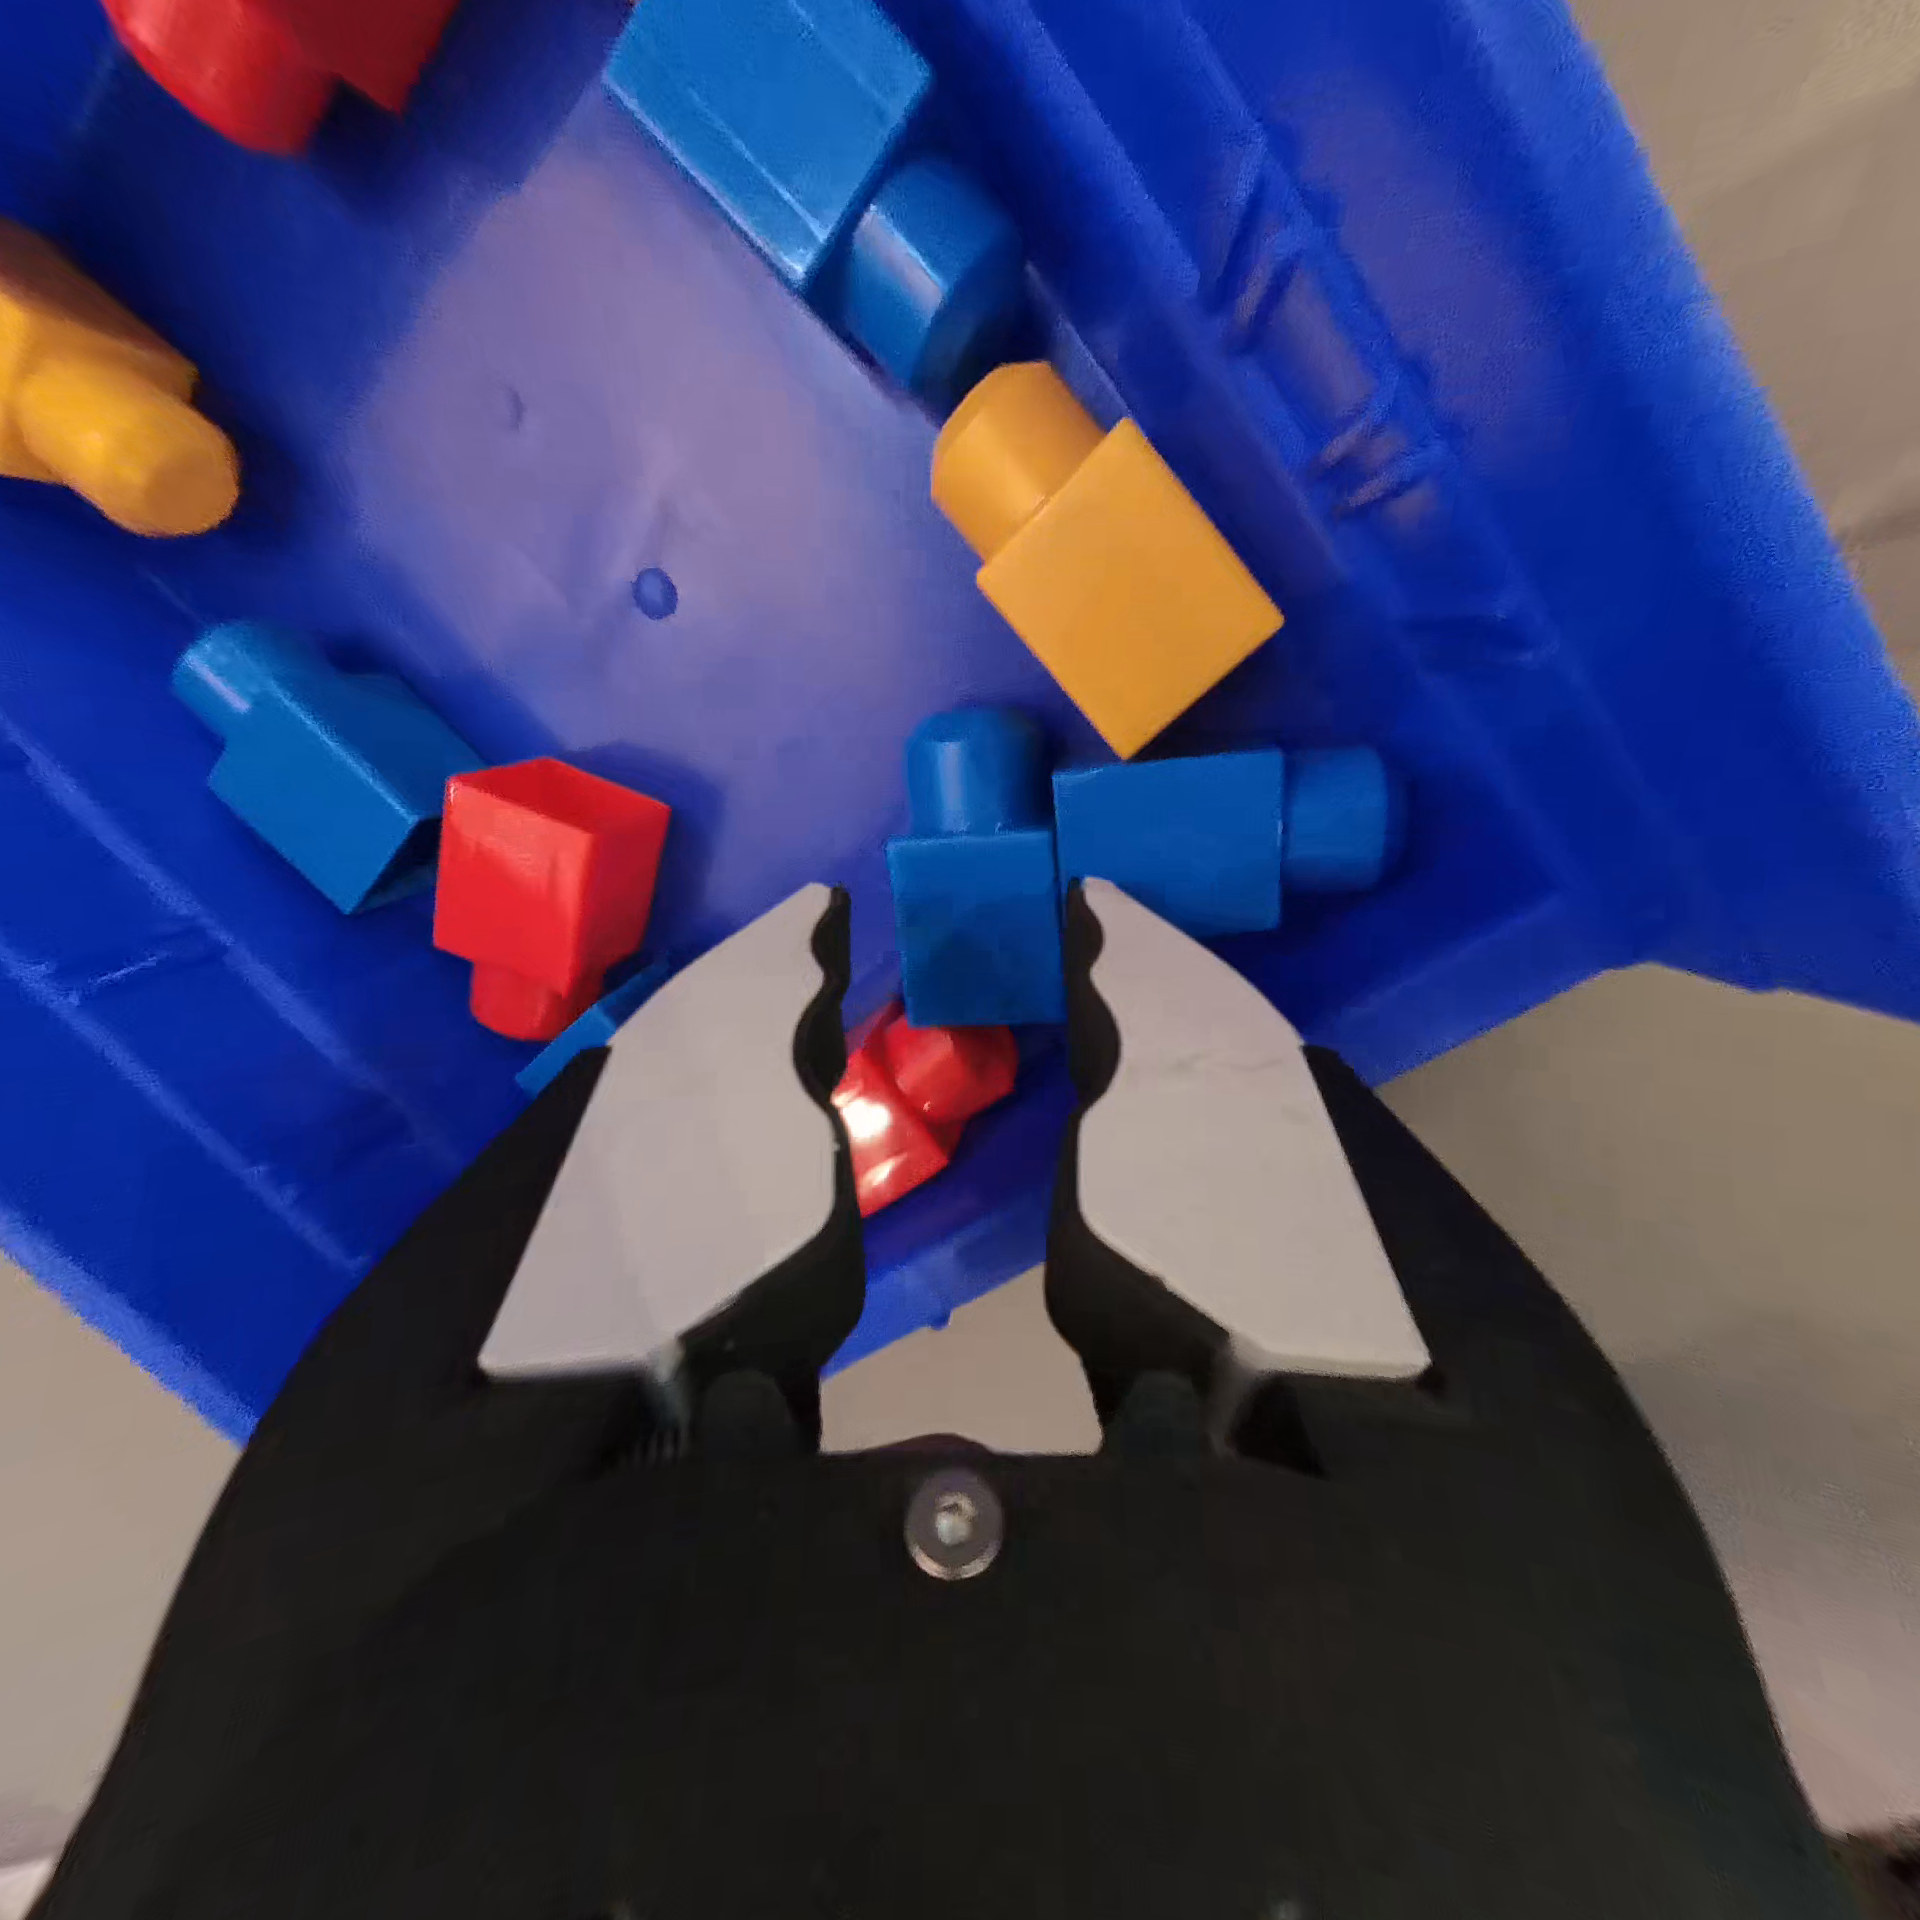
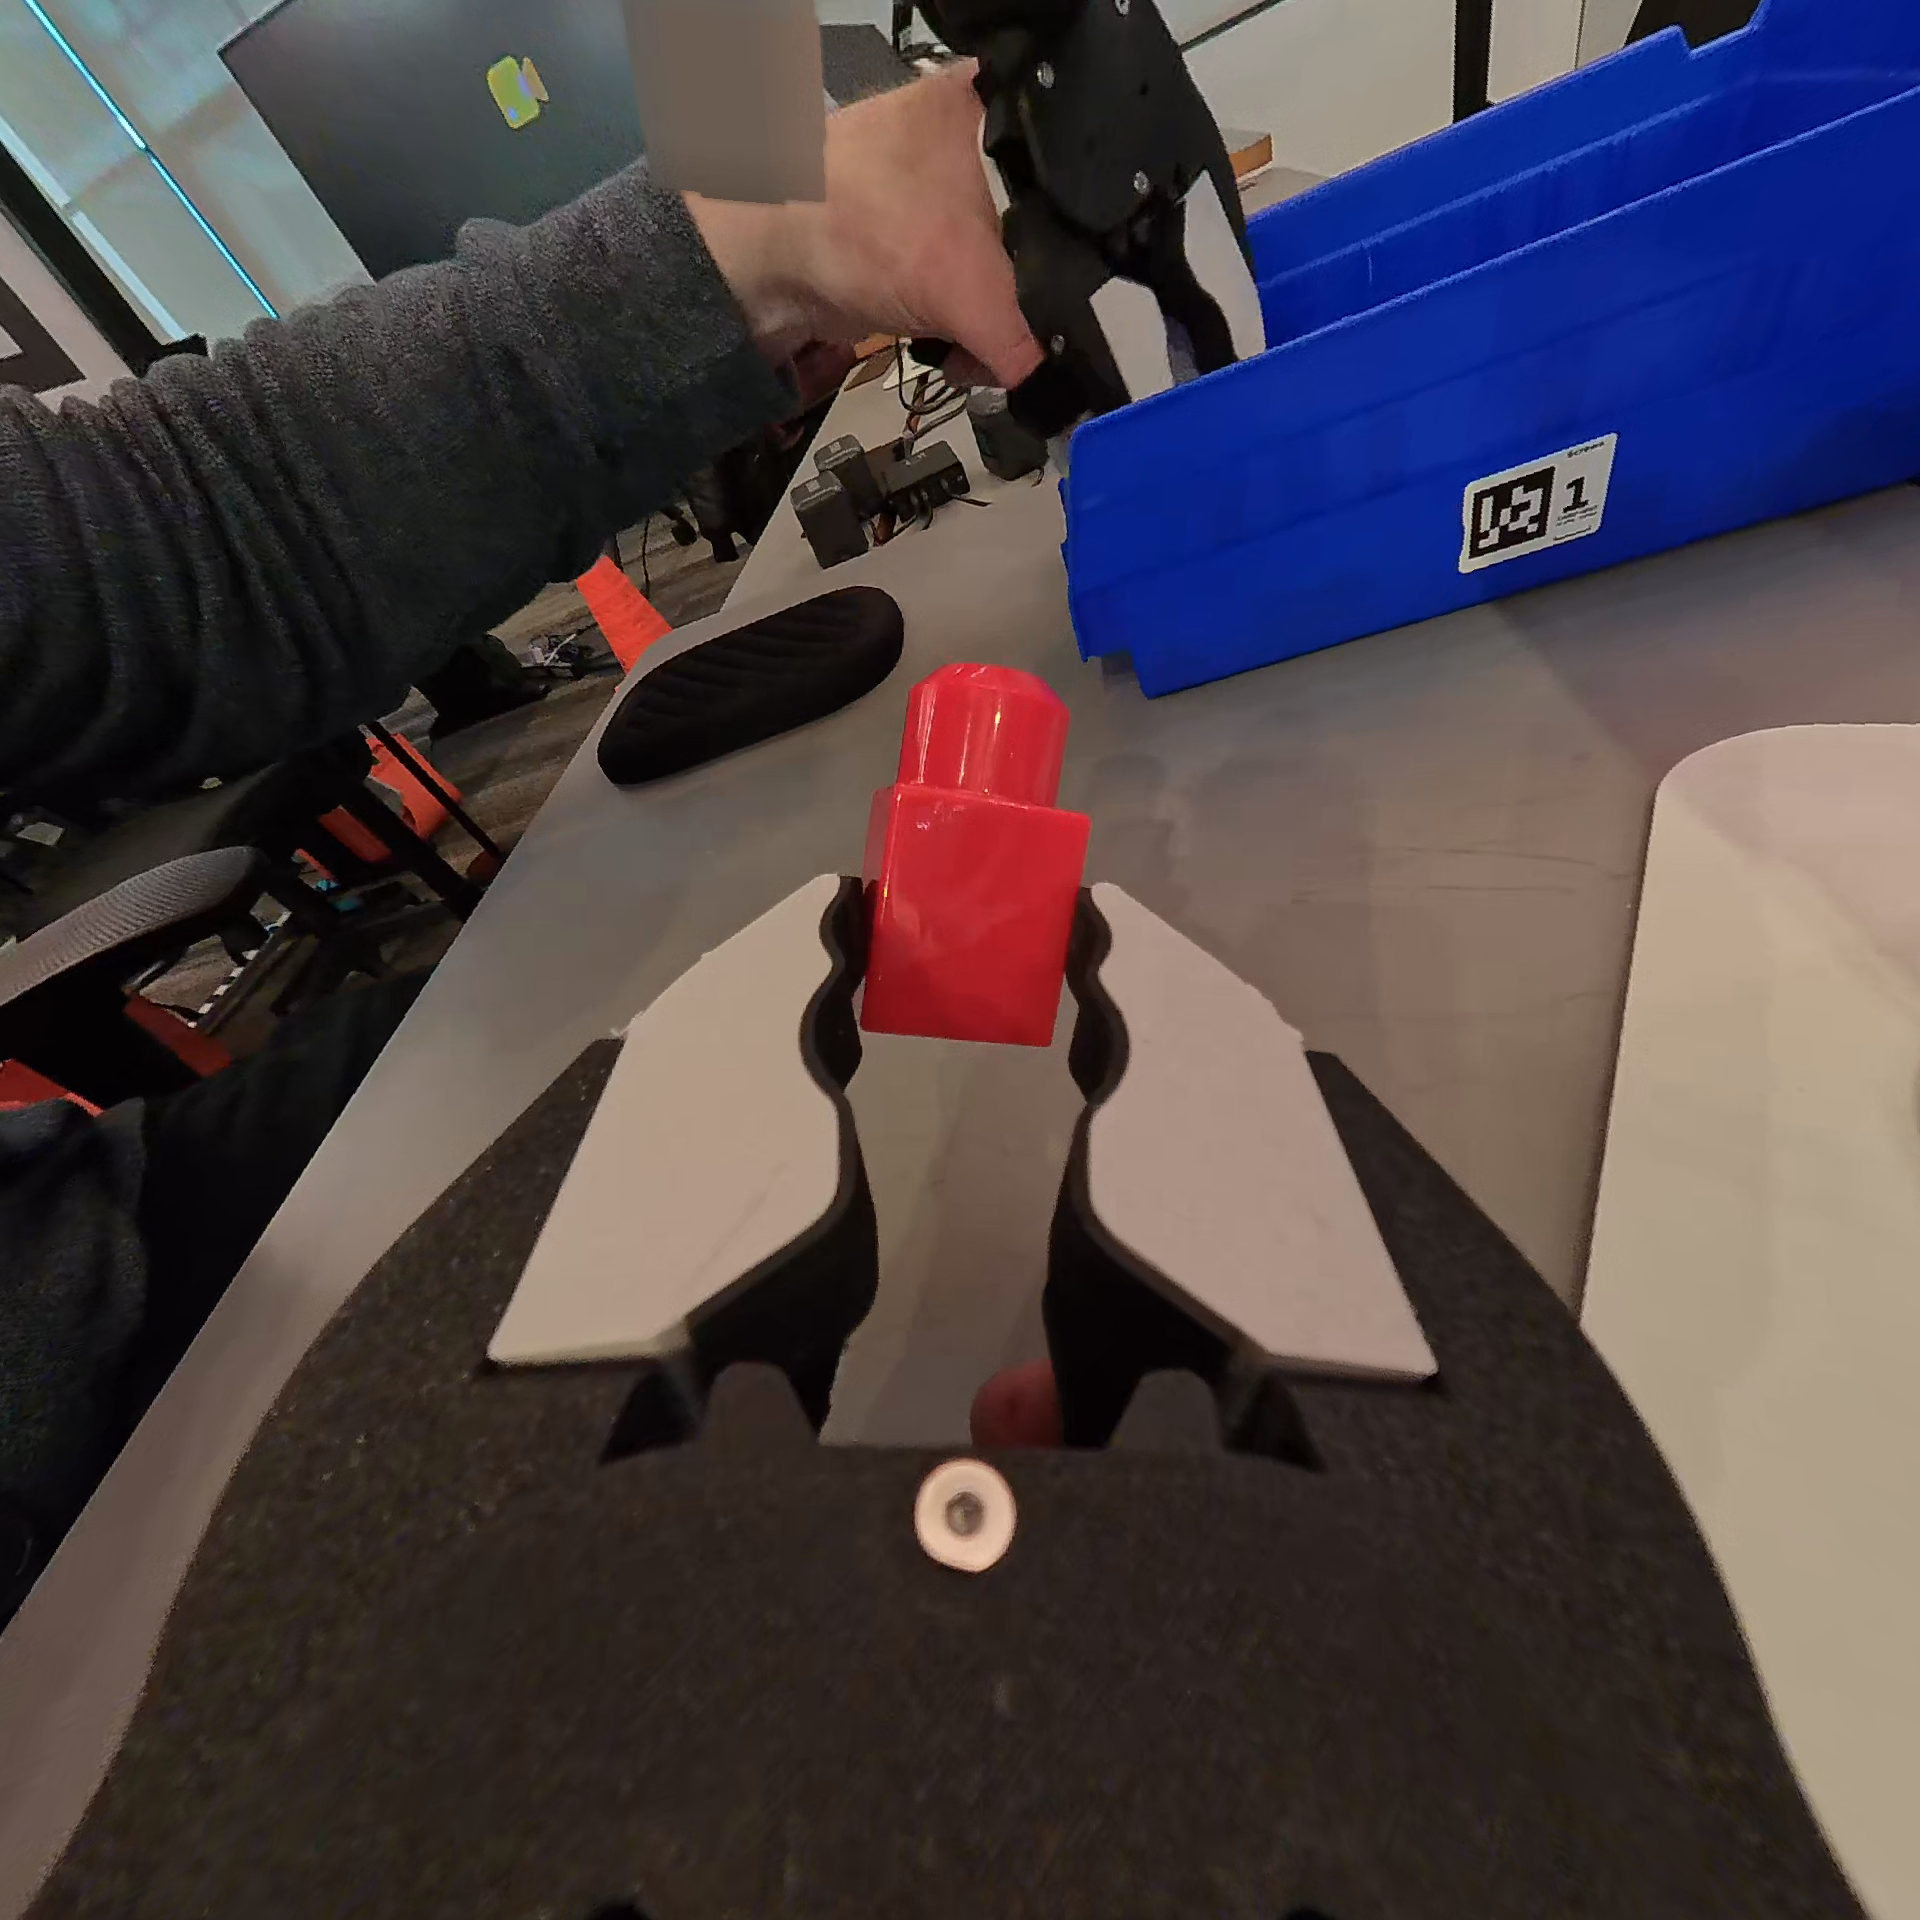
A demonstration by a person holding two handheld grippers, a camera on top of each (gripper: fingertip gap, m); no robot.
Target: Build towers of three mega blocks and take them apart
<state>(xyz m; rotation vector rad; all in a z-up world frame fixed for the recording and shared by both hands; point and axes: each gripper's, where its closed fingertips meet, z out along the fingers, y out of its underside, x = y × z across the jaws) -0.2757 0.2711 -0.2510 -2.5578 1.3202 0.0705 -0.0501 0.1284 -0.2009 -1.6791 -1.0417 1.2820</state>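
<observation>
In the left wrist view my left gripper (image 1: 951,904) is open inside the blue bin (image 1: 1455,727). Its fingertips straddle a blue block (image 1: 977,914): the right finger touches it and a small gap shows at the left finger. A red block (image 1: 914,1091) lies under the gripper. In the right wrist view my right gripper (image 2: 966,894) is shut on a red block (image 2: 971,904), stud up, just above the grey table (image 2: 1299,831). The left gripper (image 2: 1101,208), held by a hand, reaches into the bin's near end (image 2: 1351,540).
Loose in the bin are a yellow block (image 1: 1122,582), several blue blocks (image 1: 312,769) (image 1: 1195,831) (image 1: 769,125) and a red block (image 1: 540,894). On the table are a black padded rest (image 2: 748,686) and a white sheet (image 2: 1766,1143). A grey sleeve (image 2: 312,499) crosses the left. My hands' fingertips stand some 25 cm from each other.
</observation>
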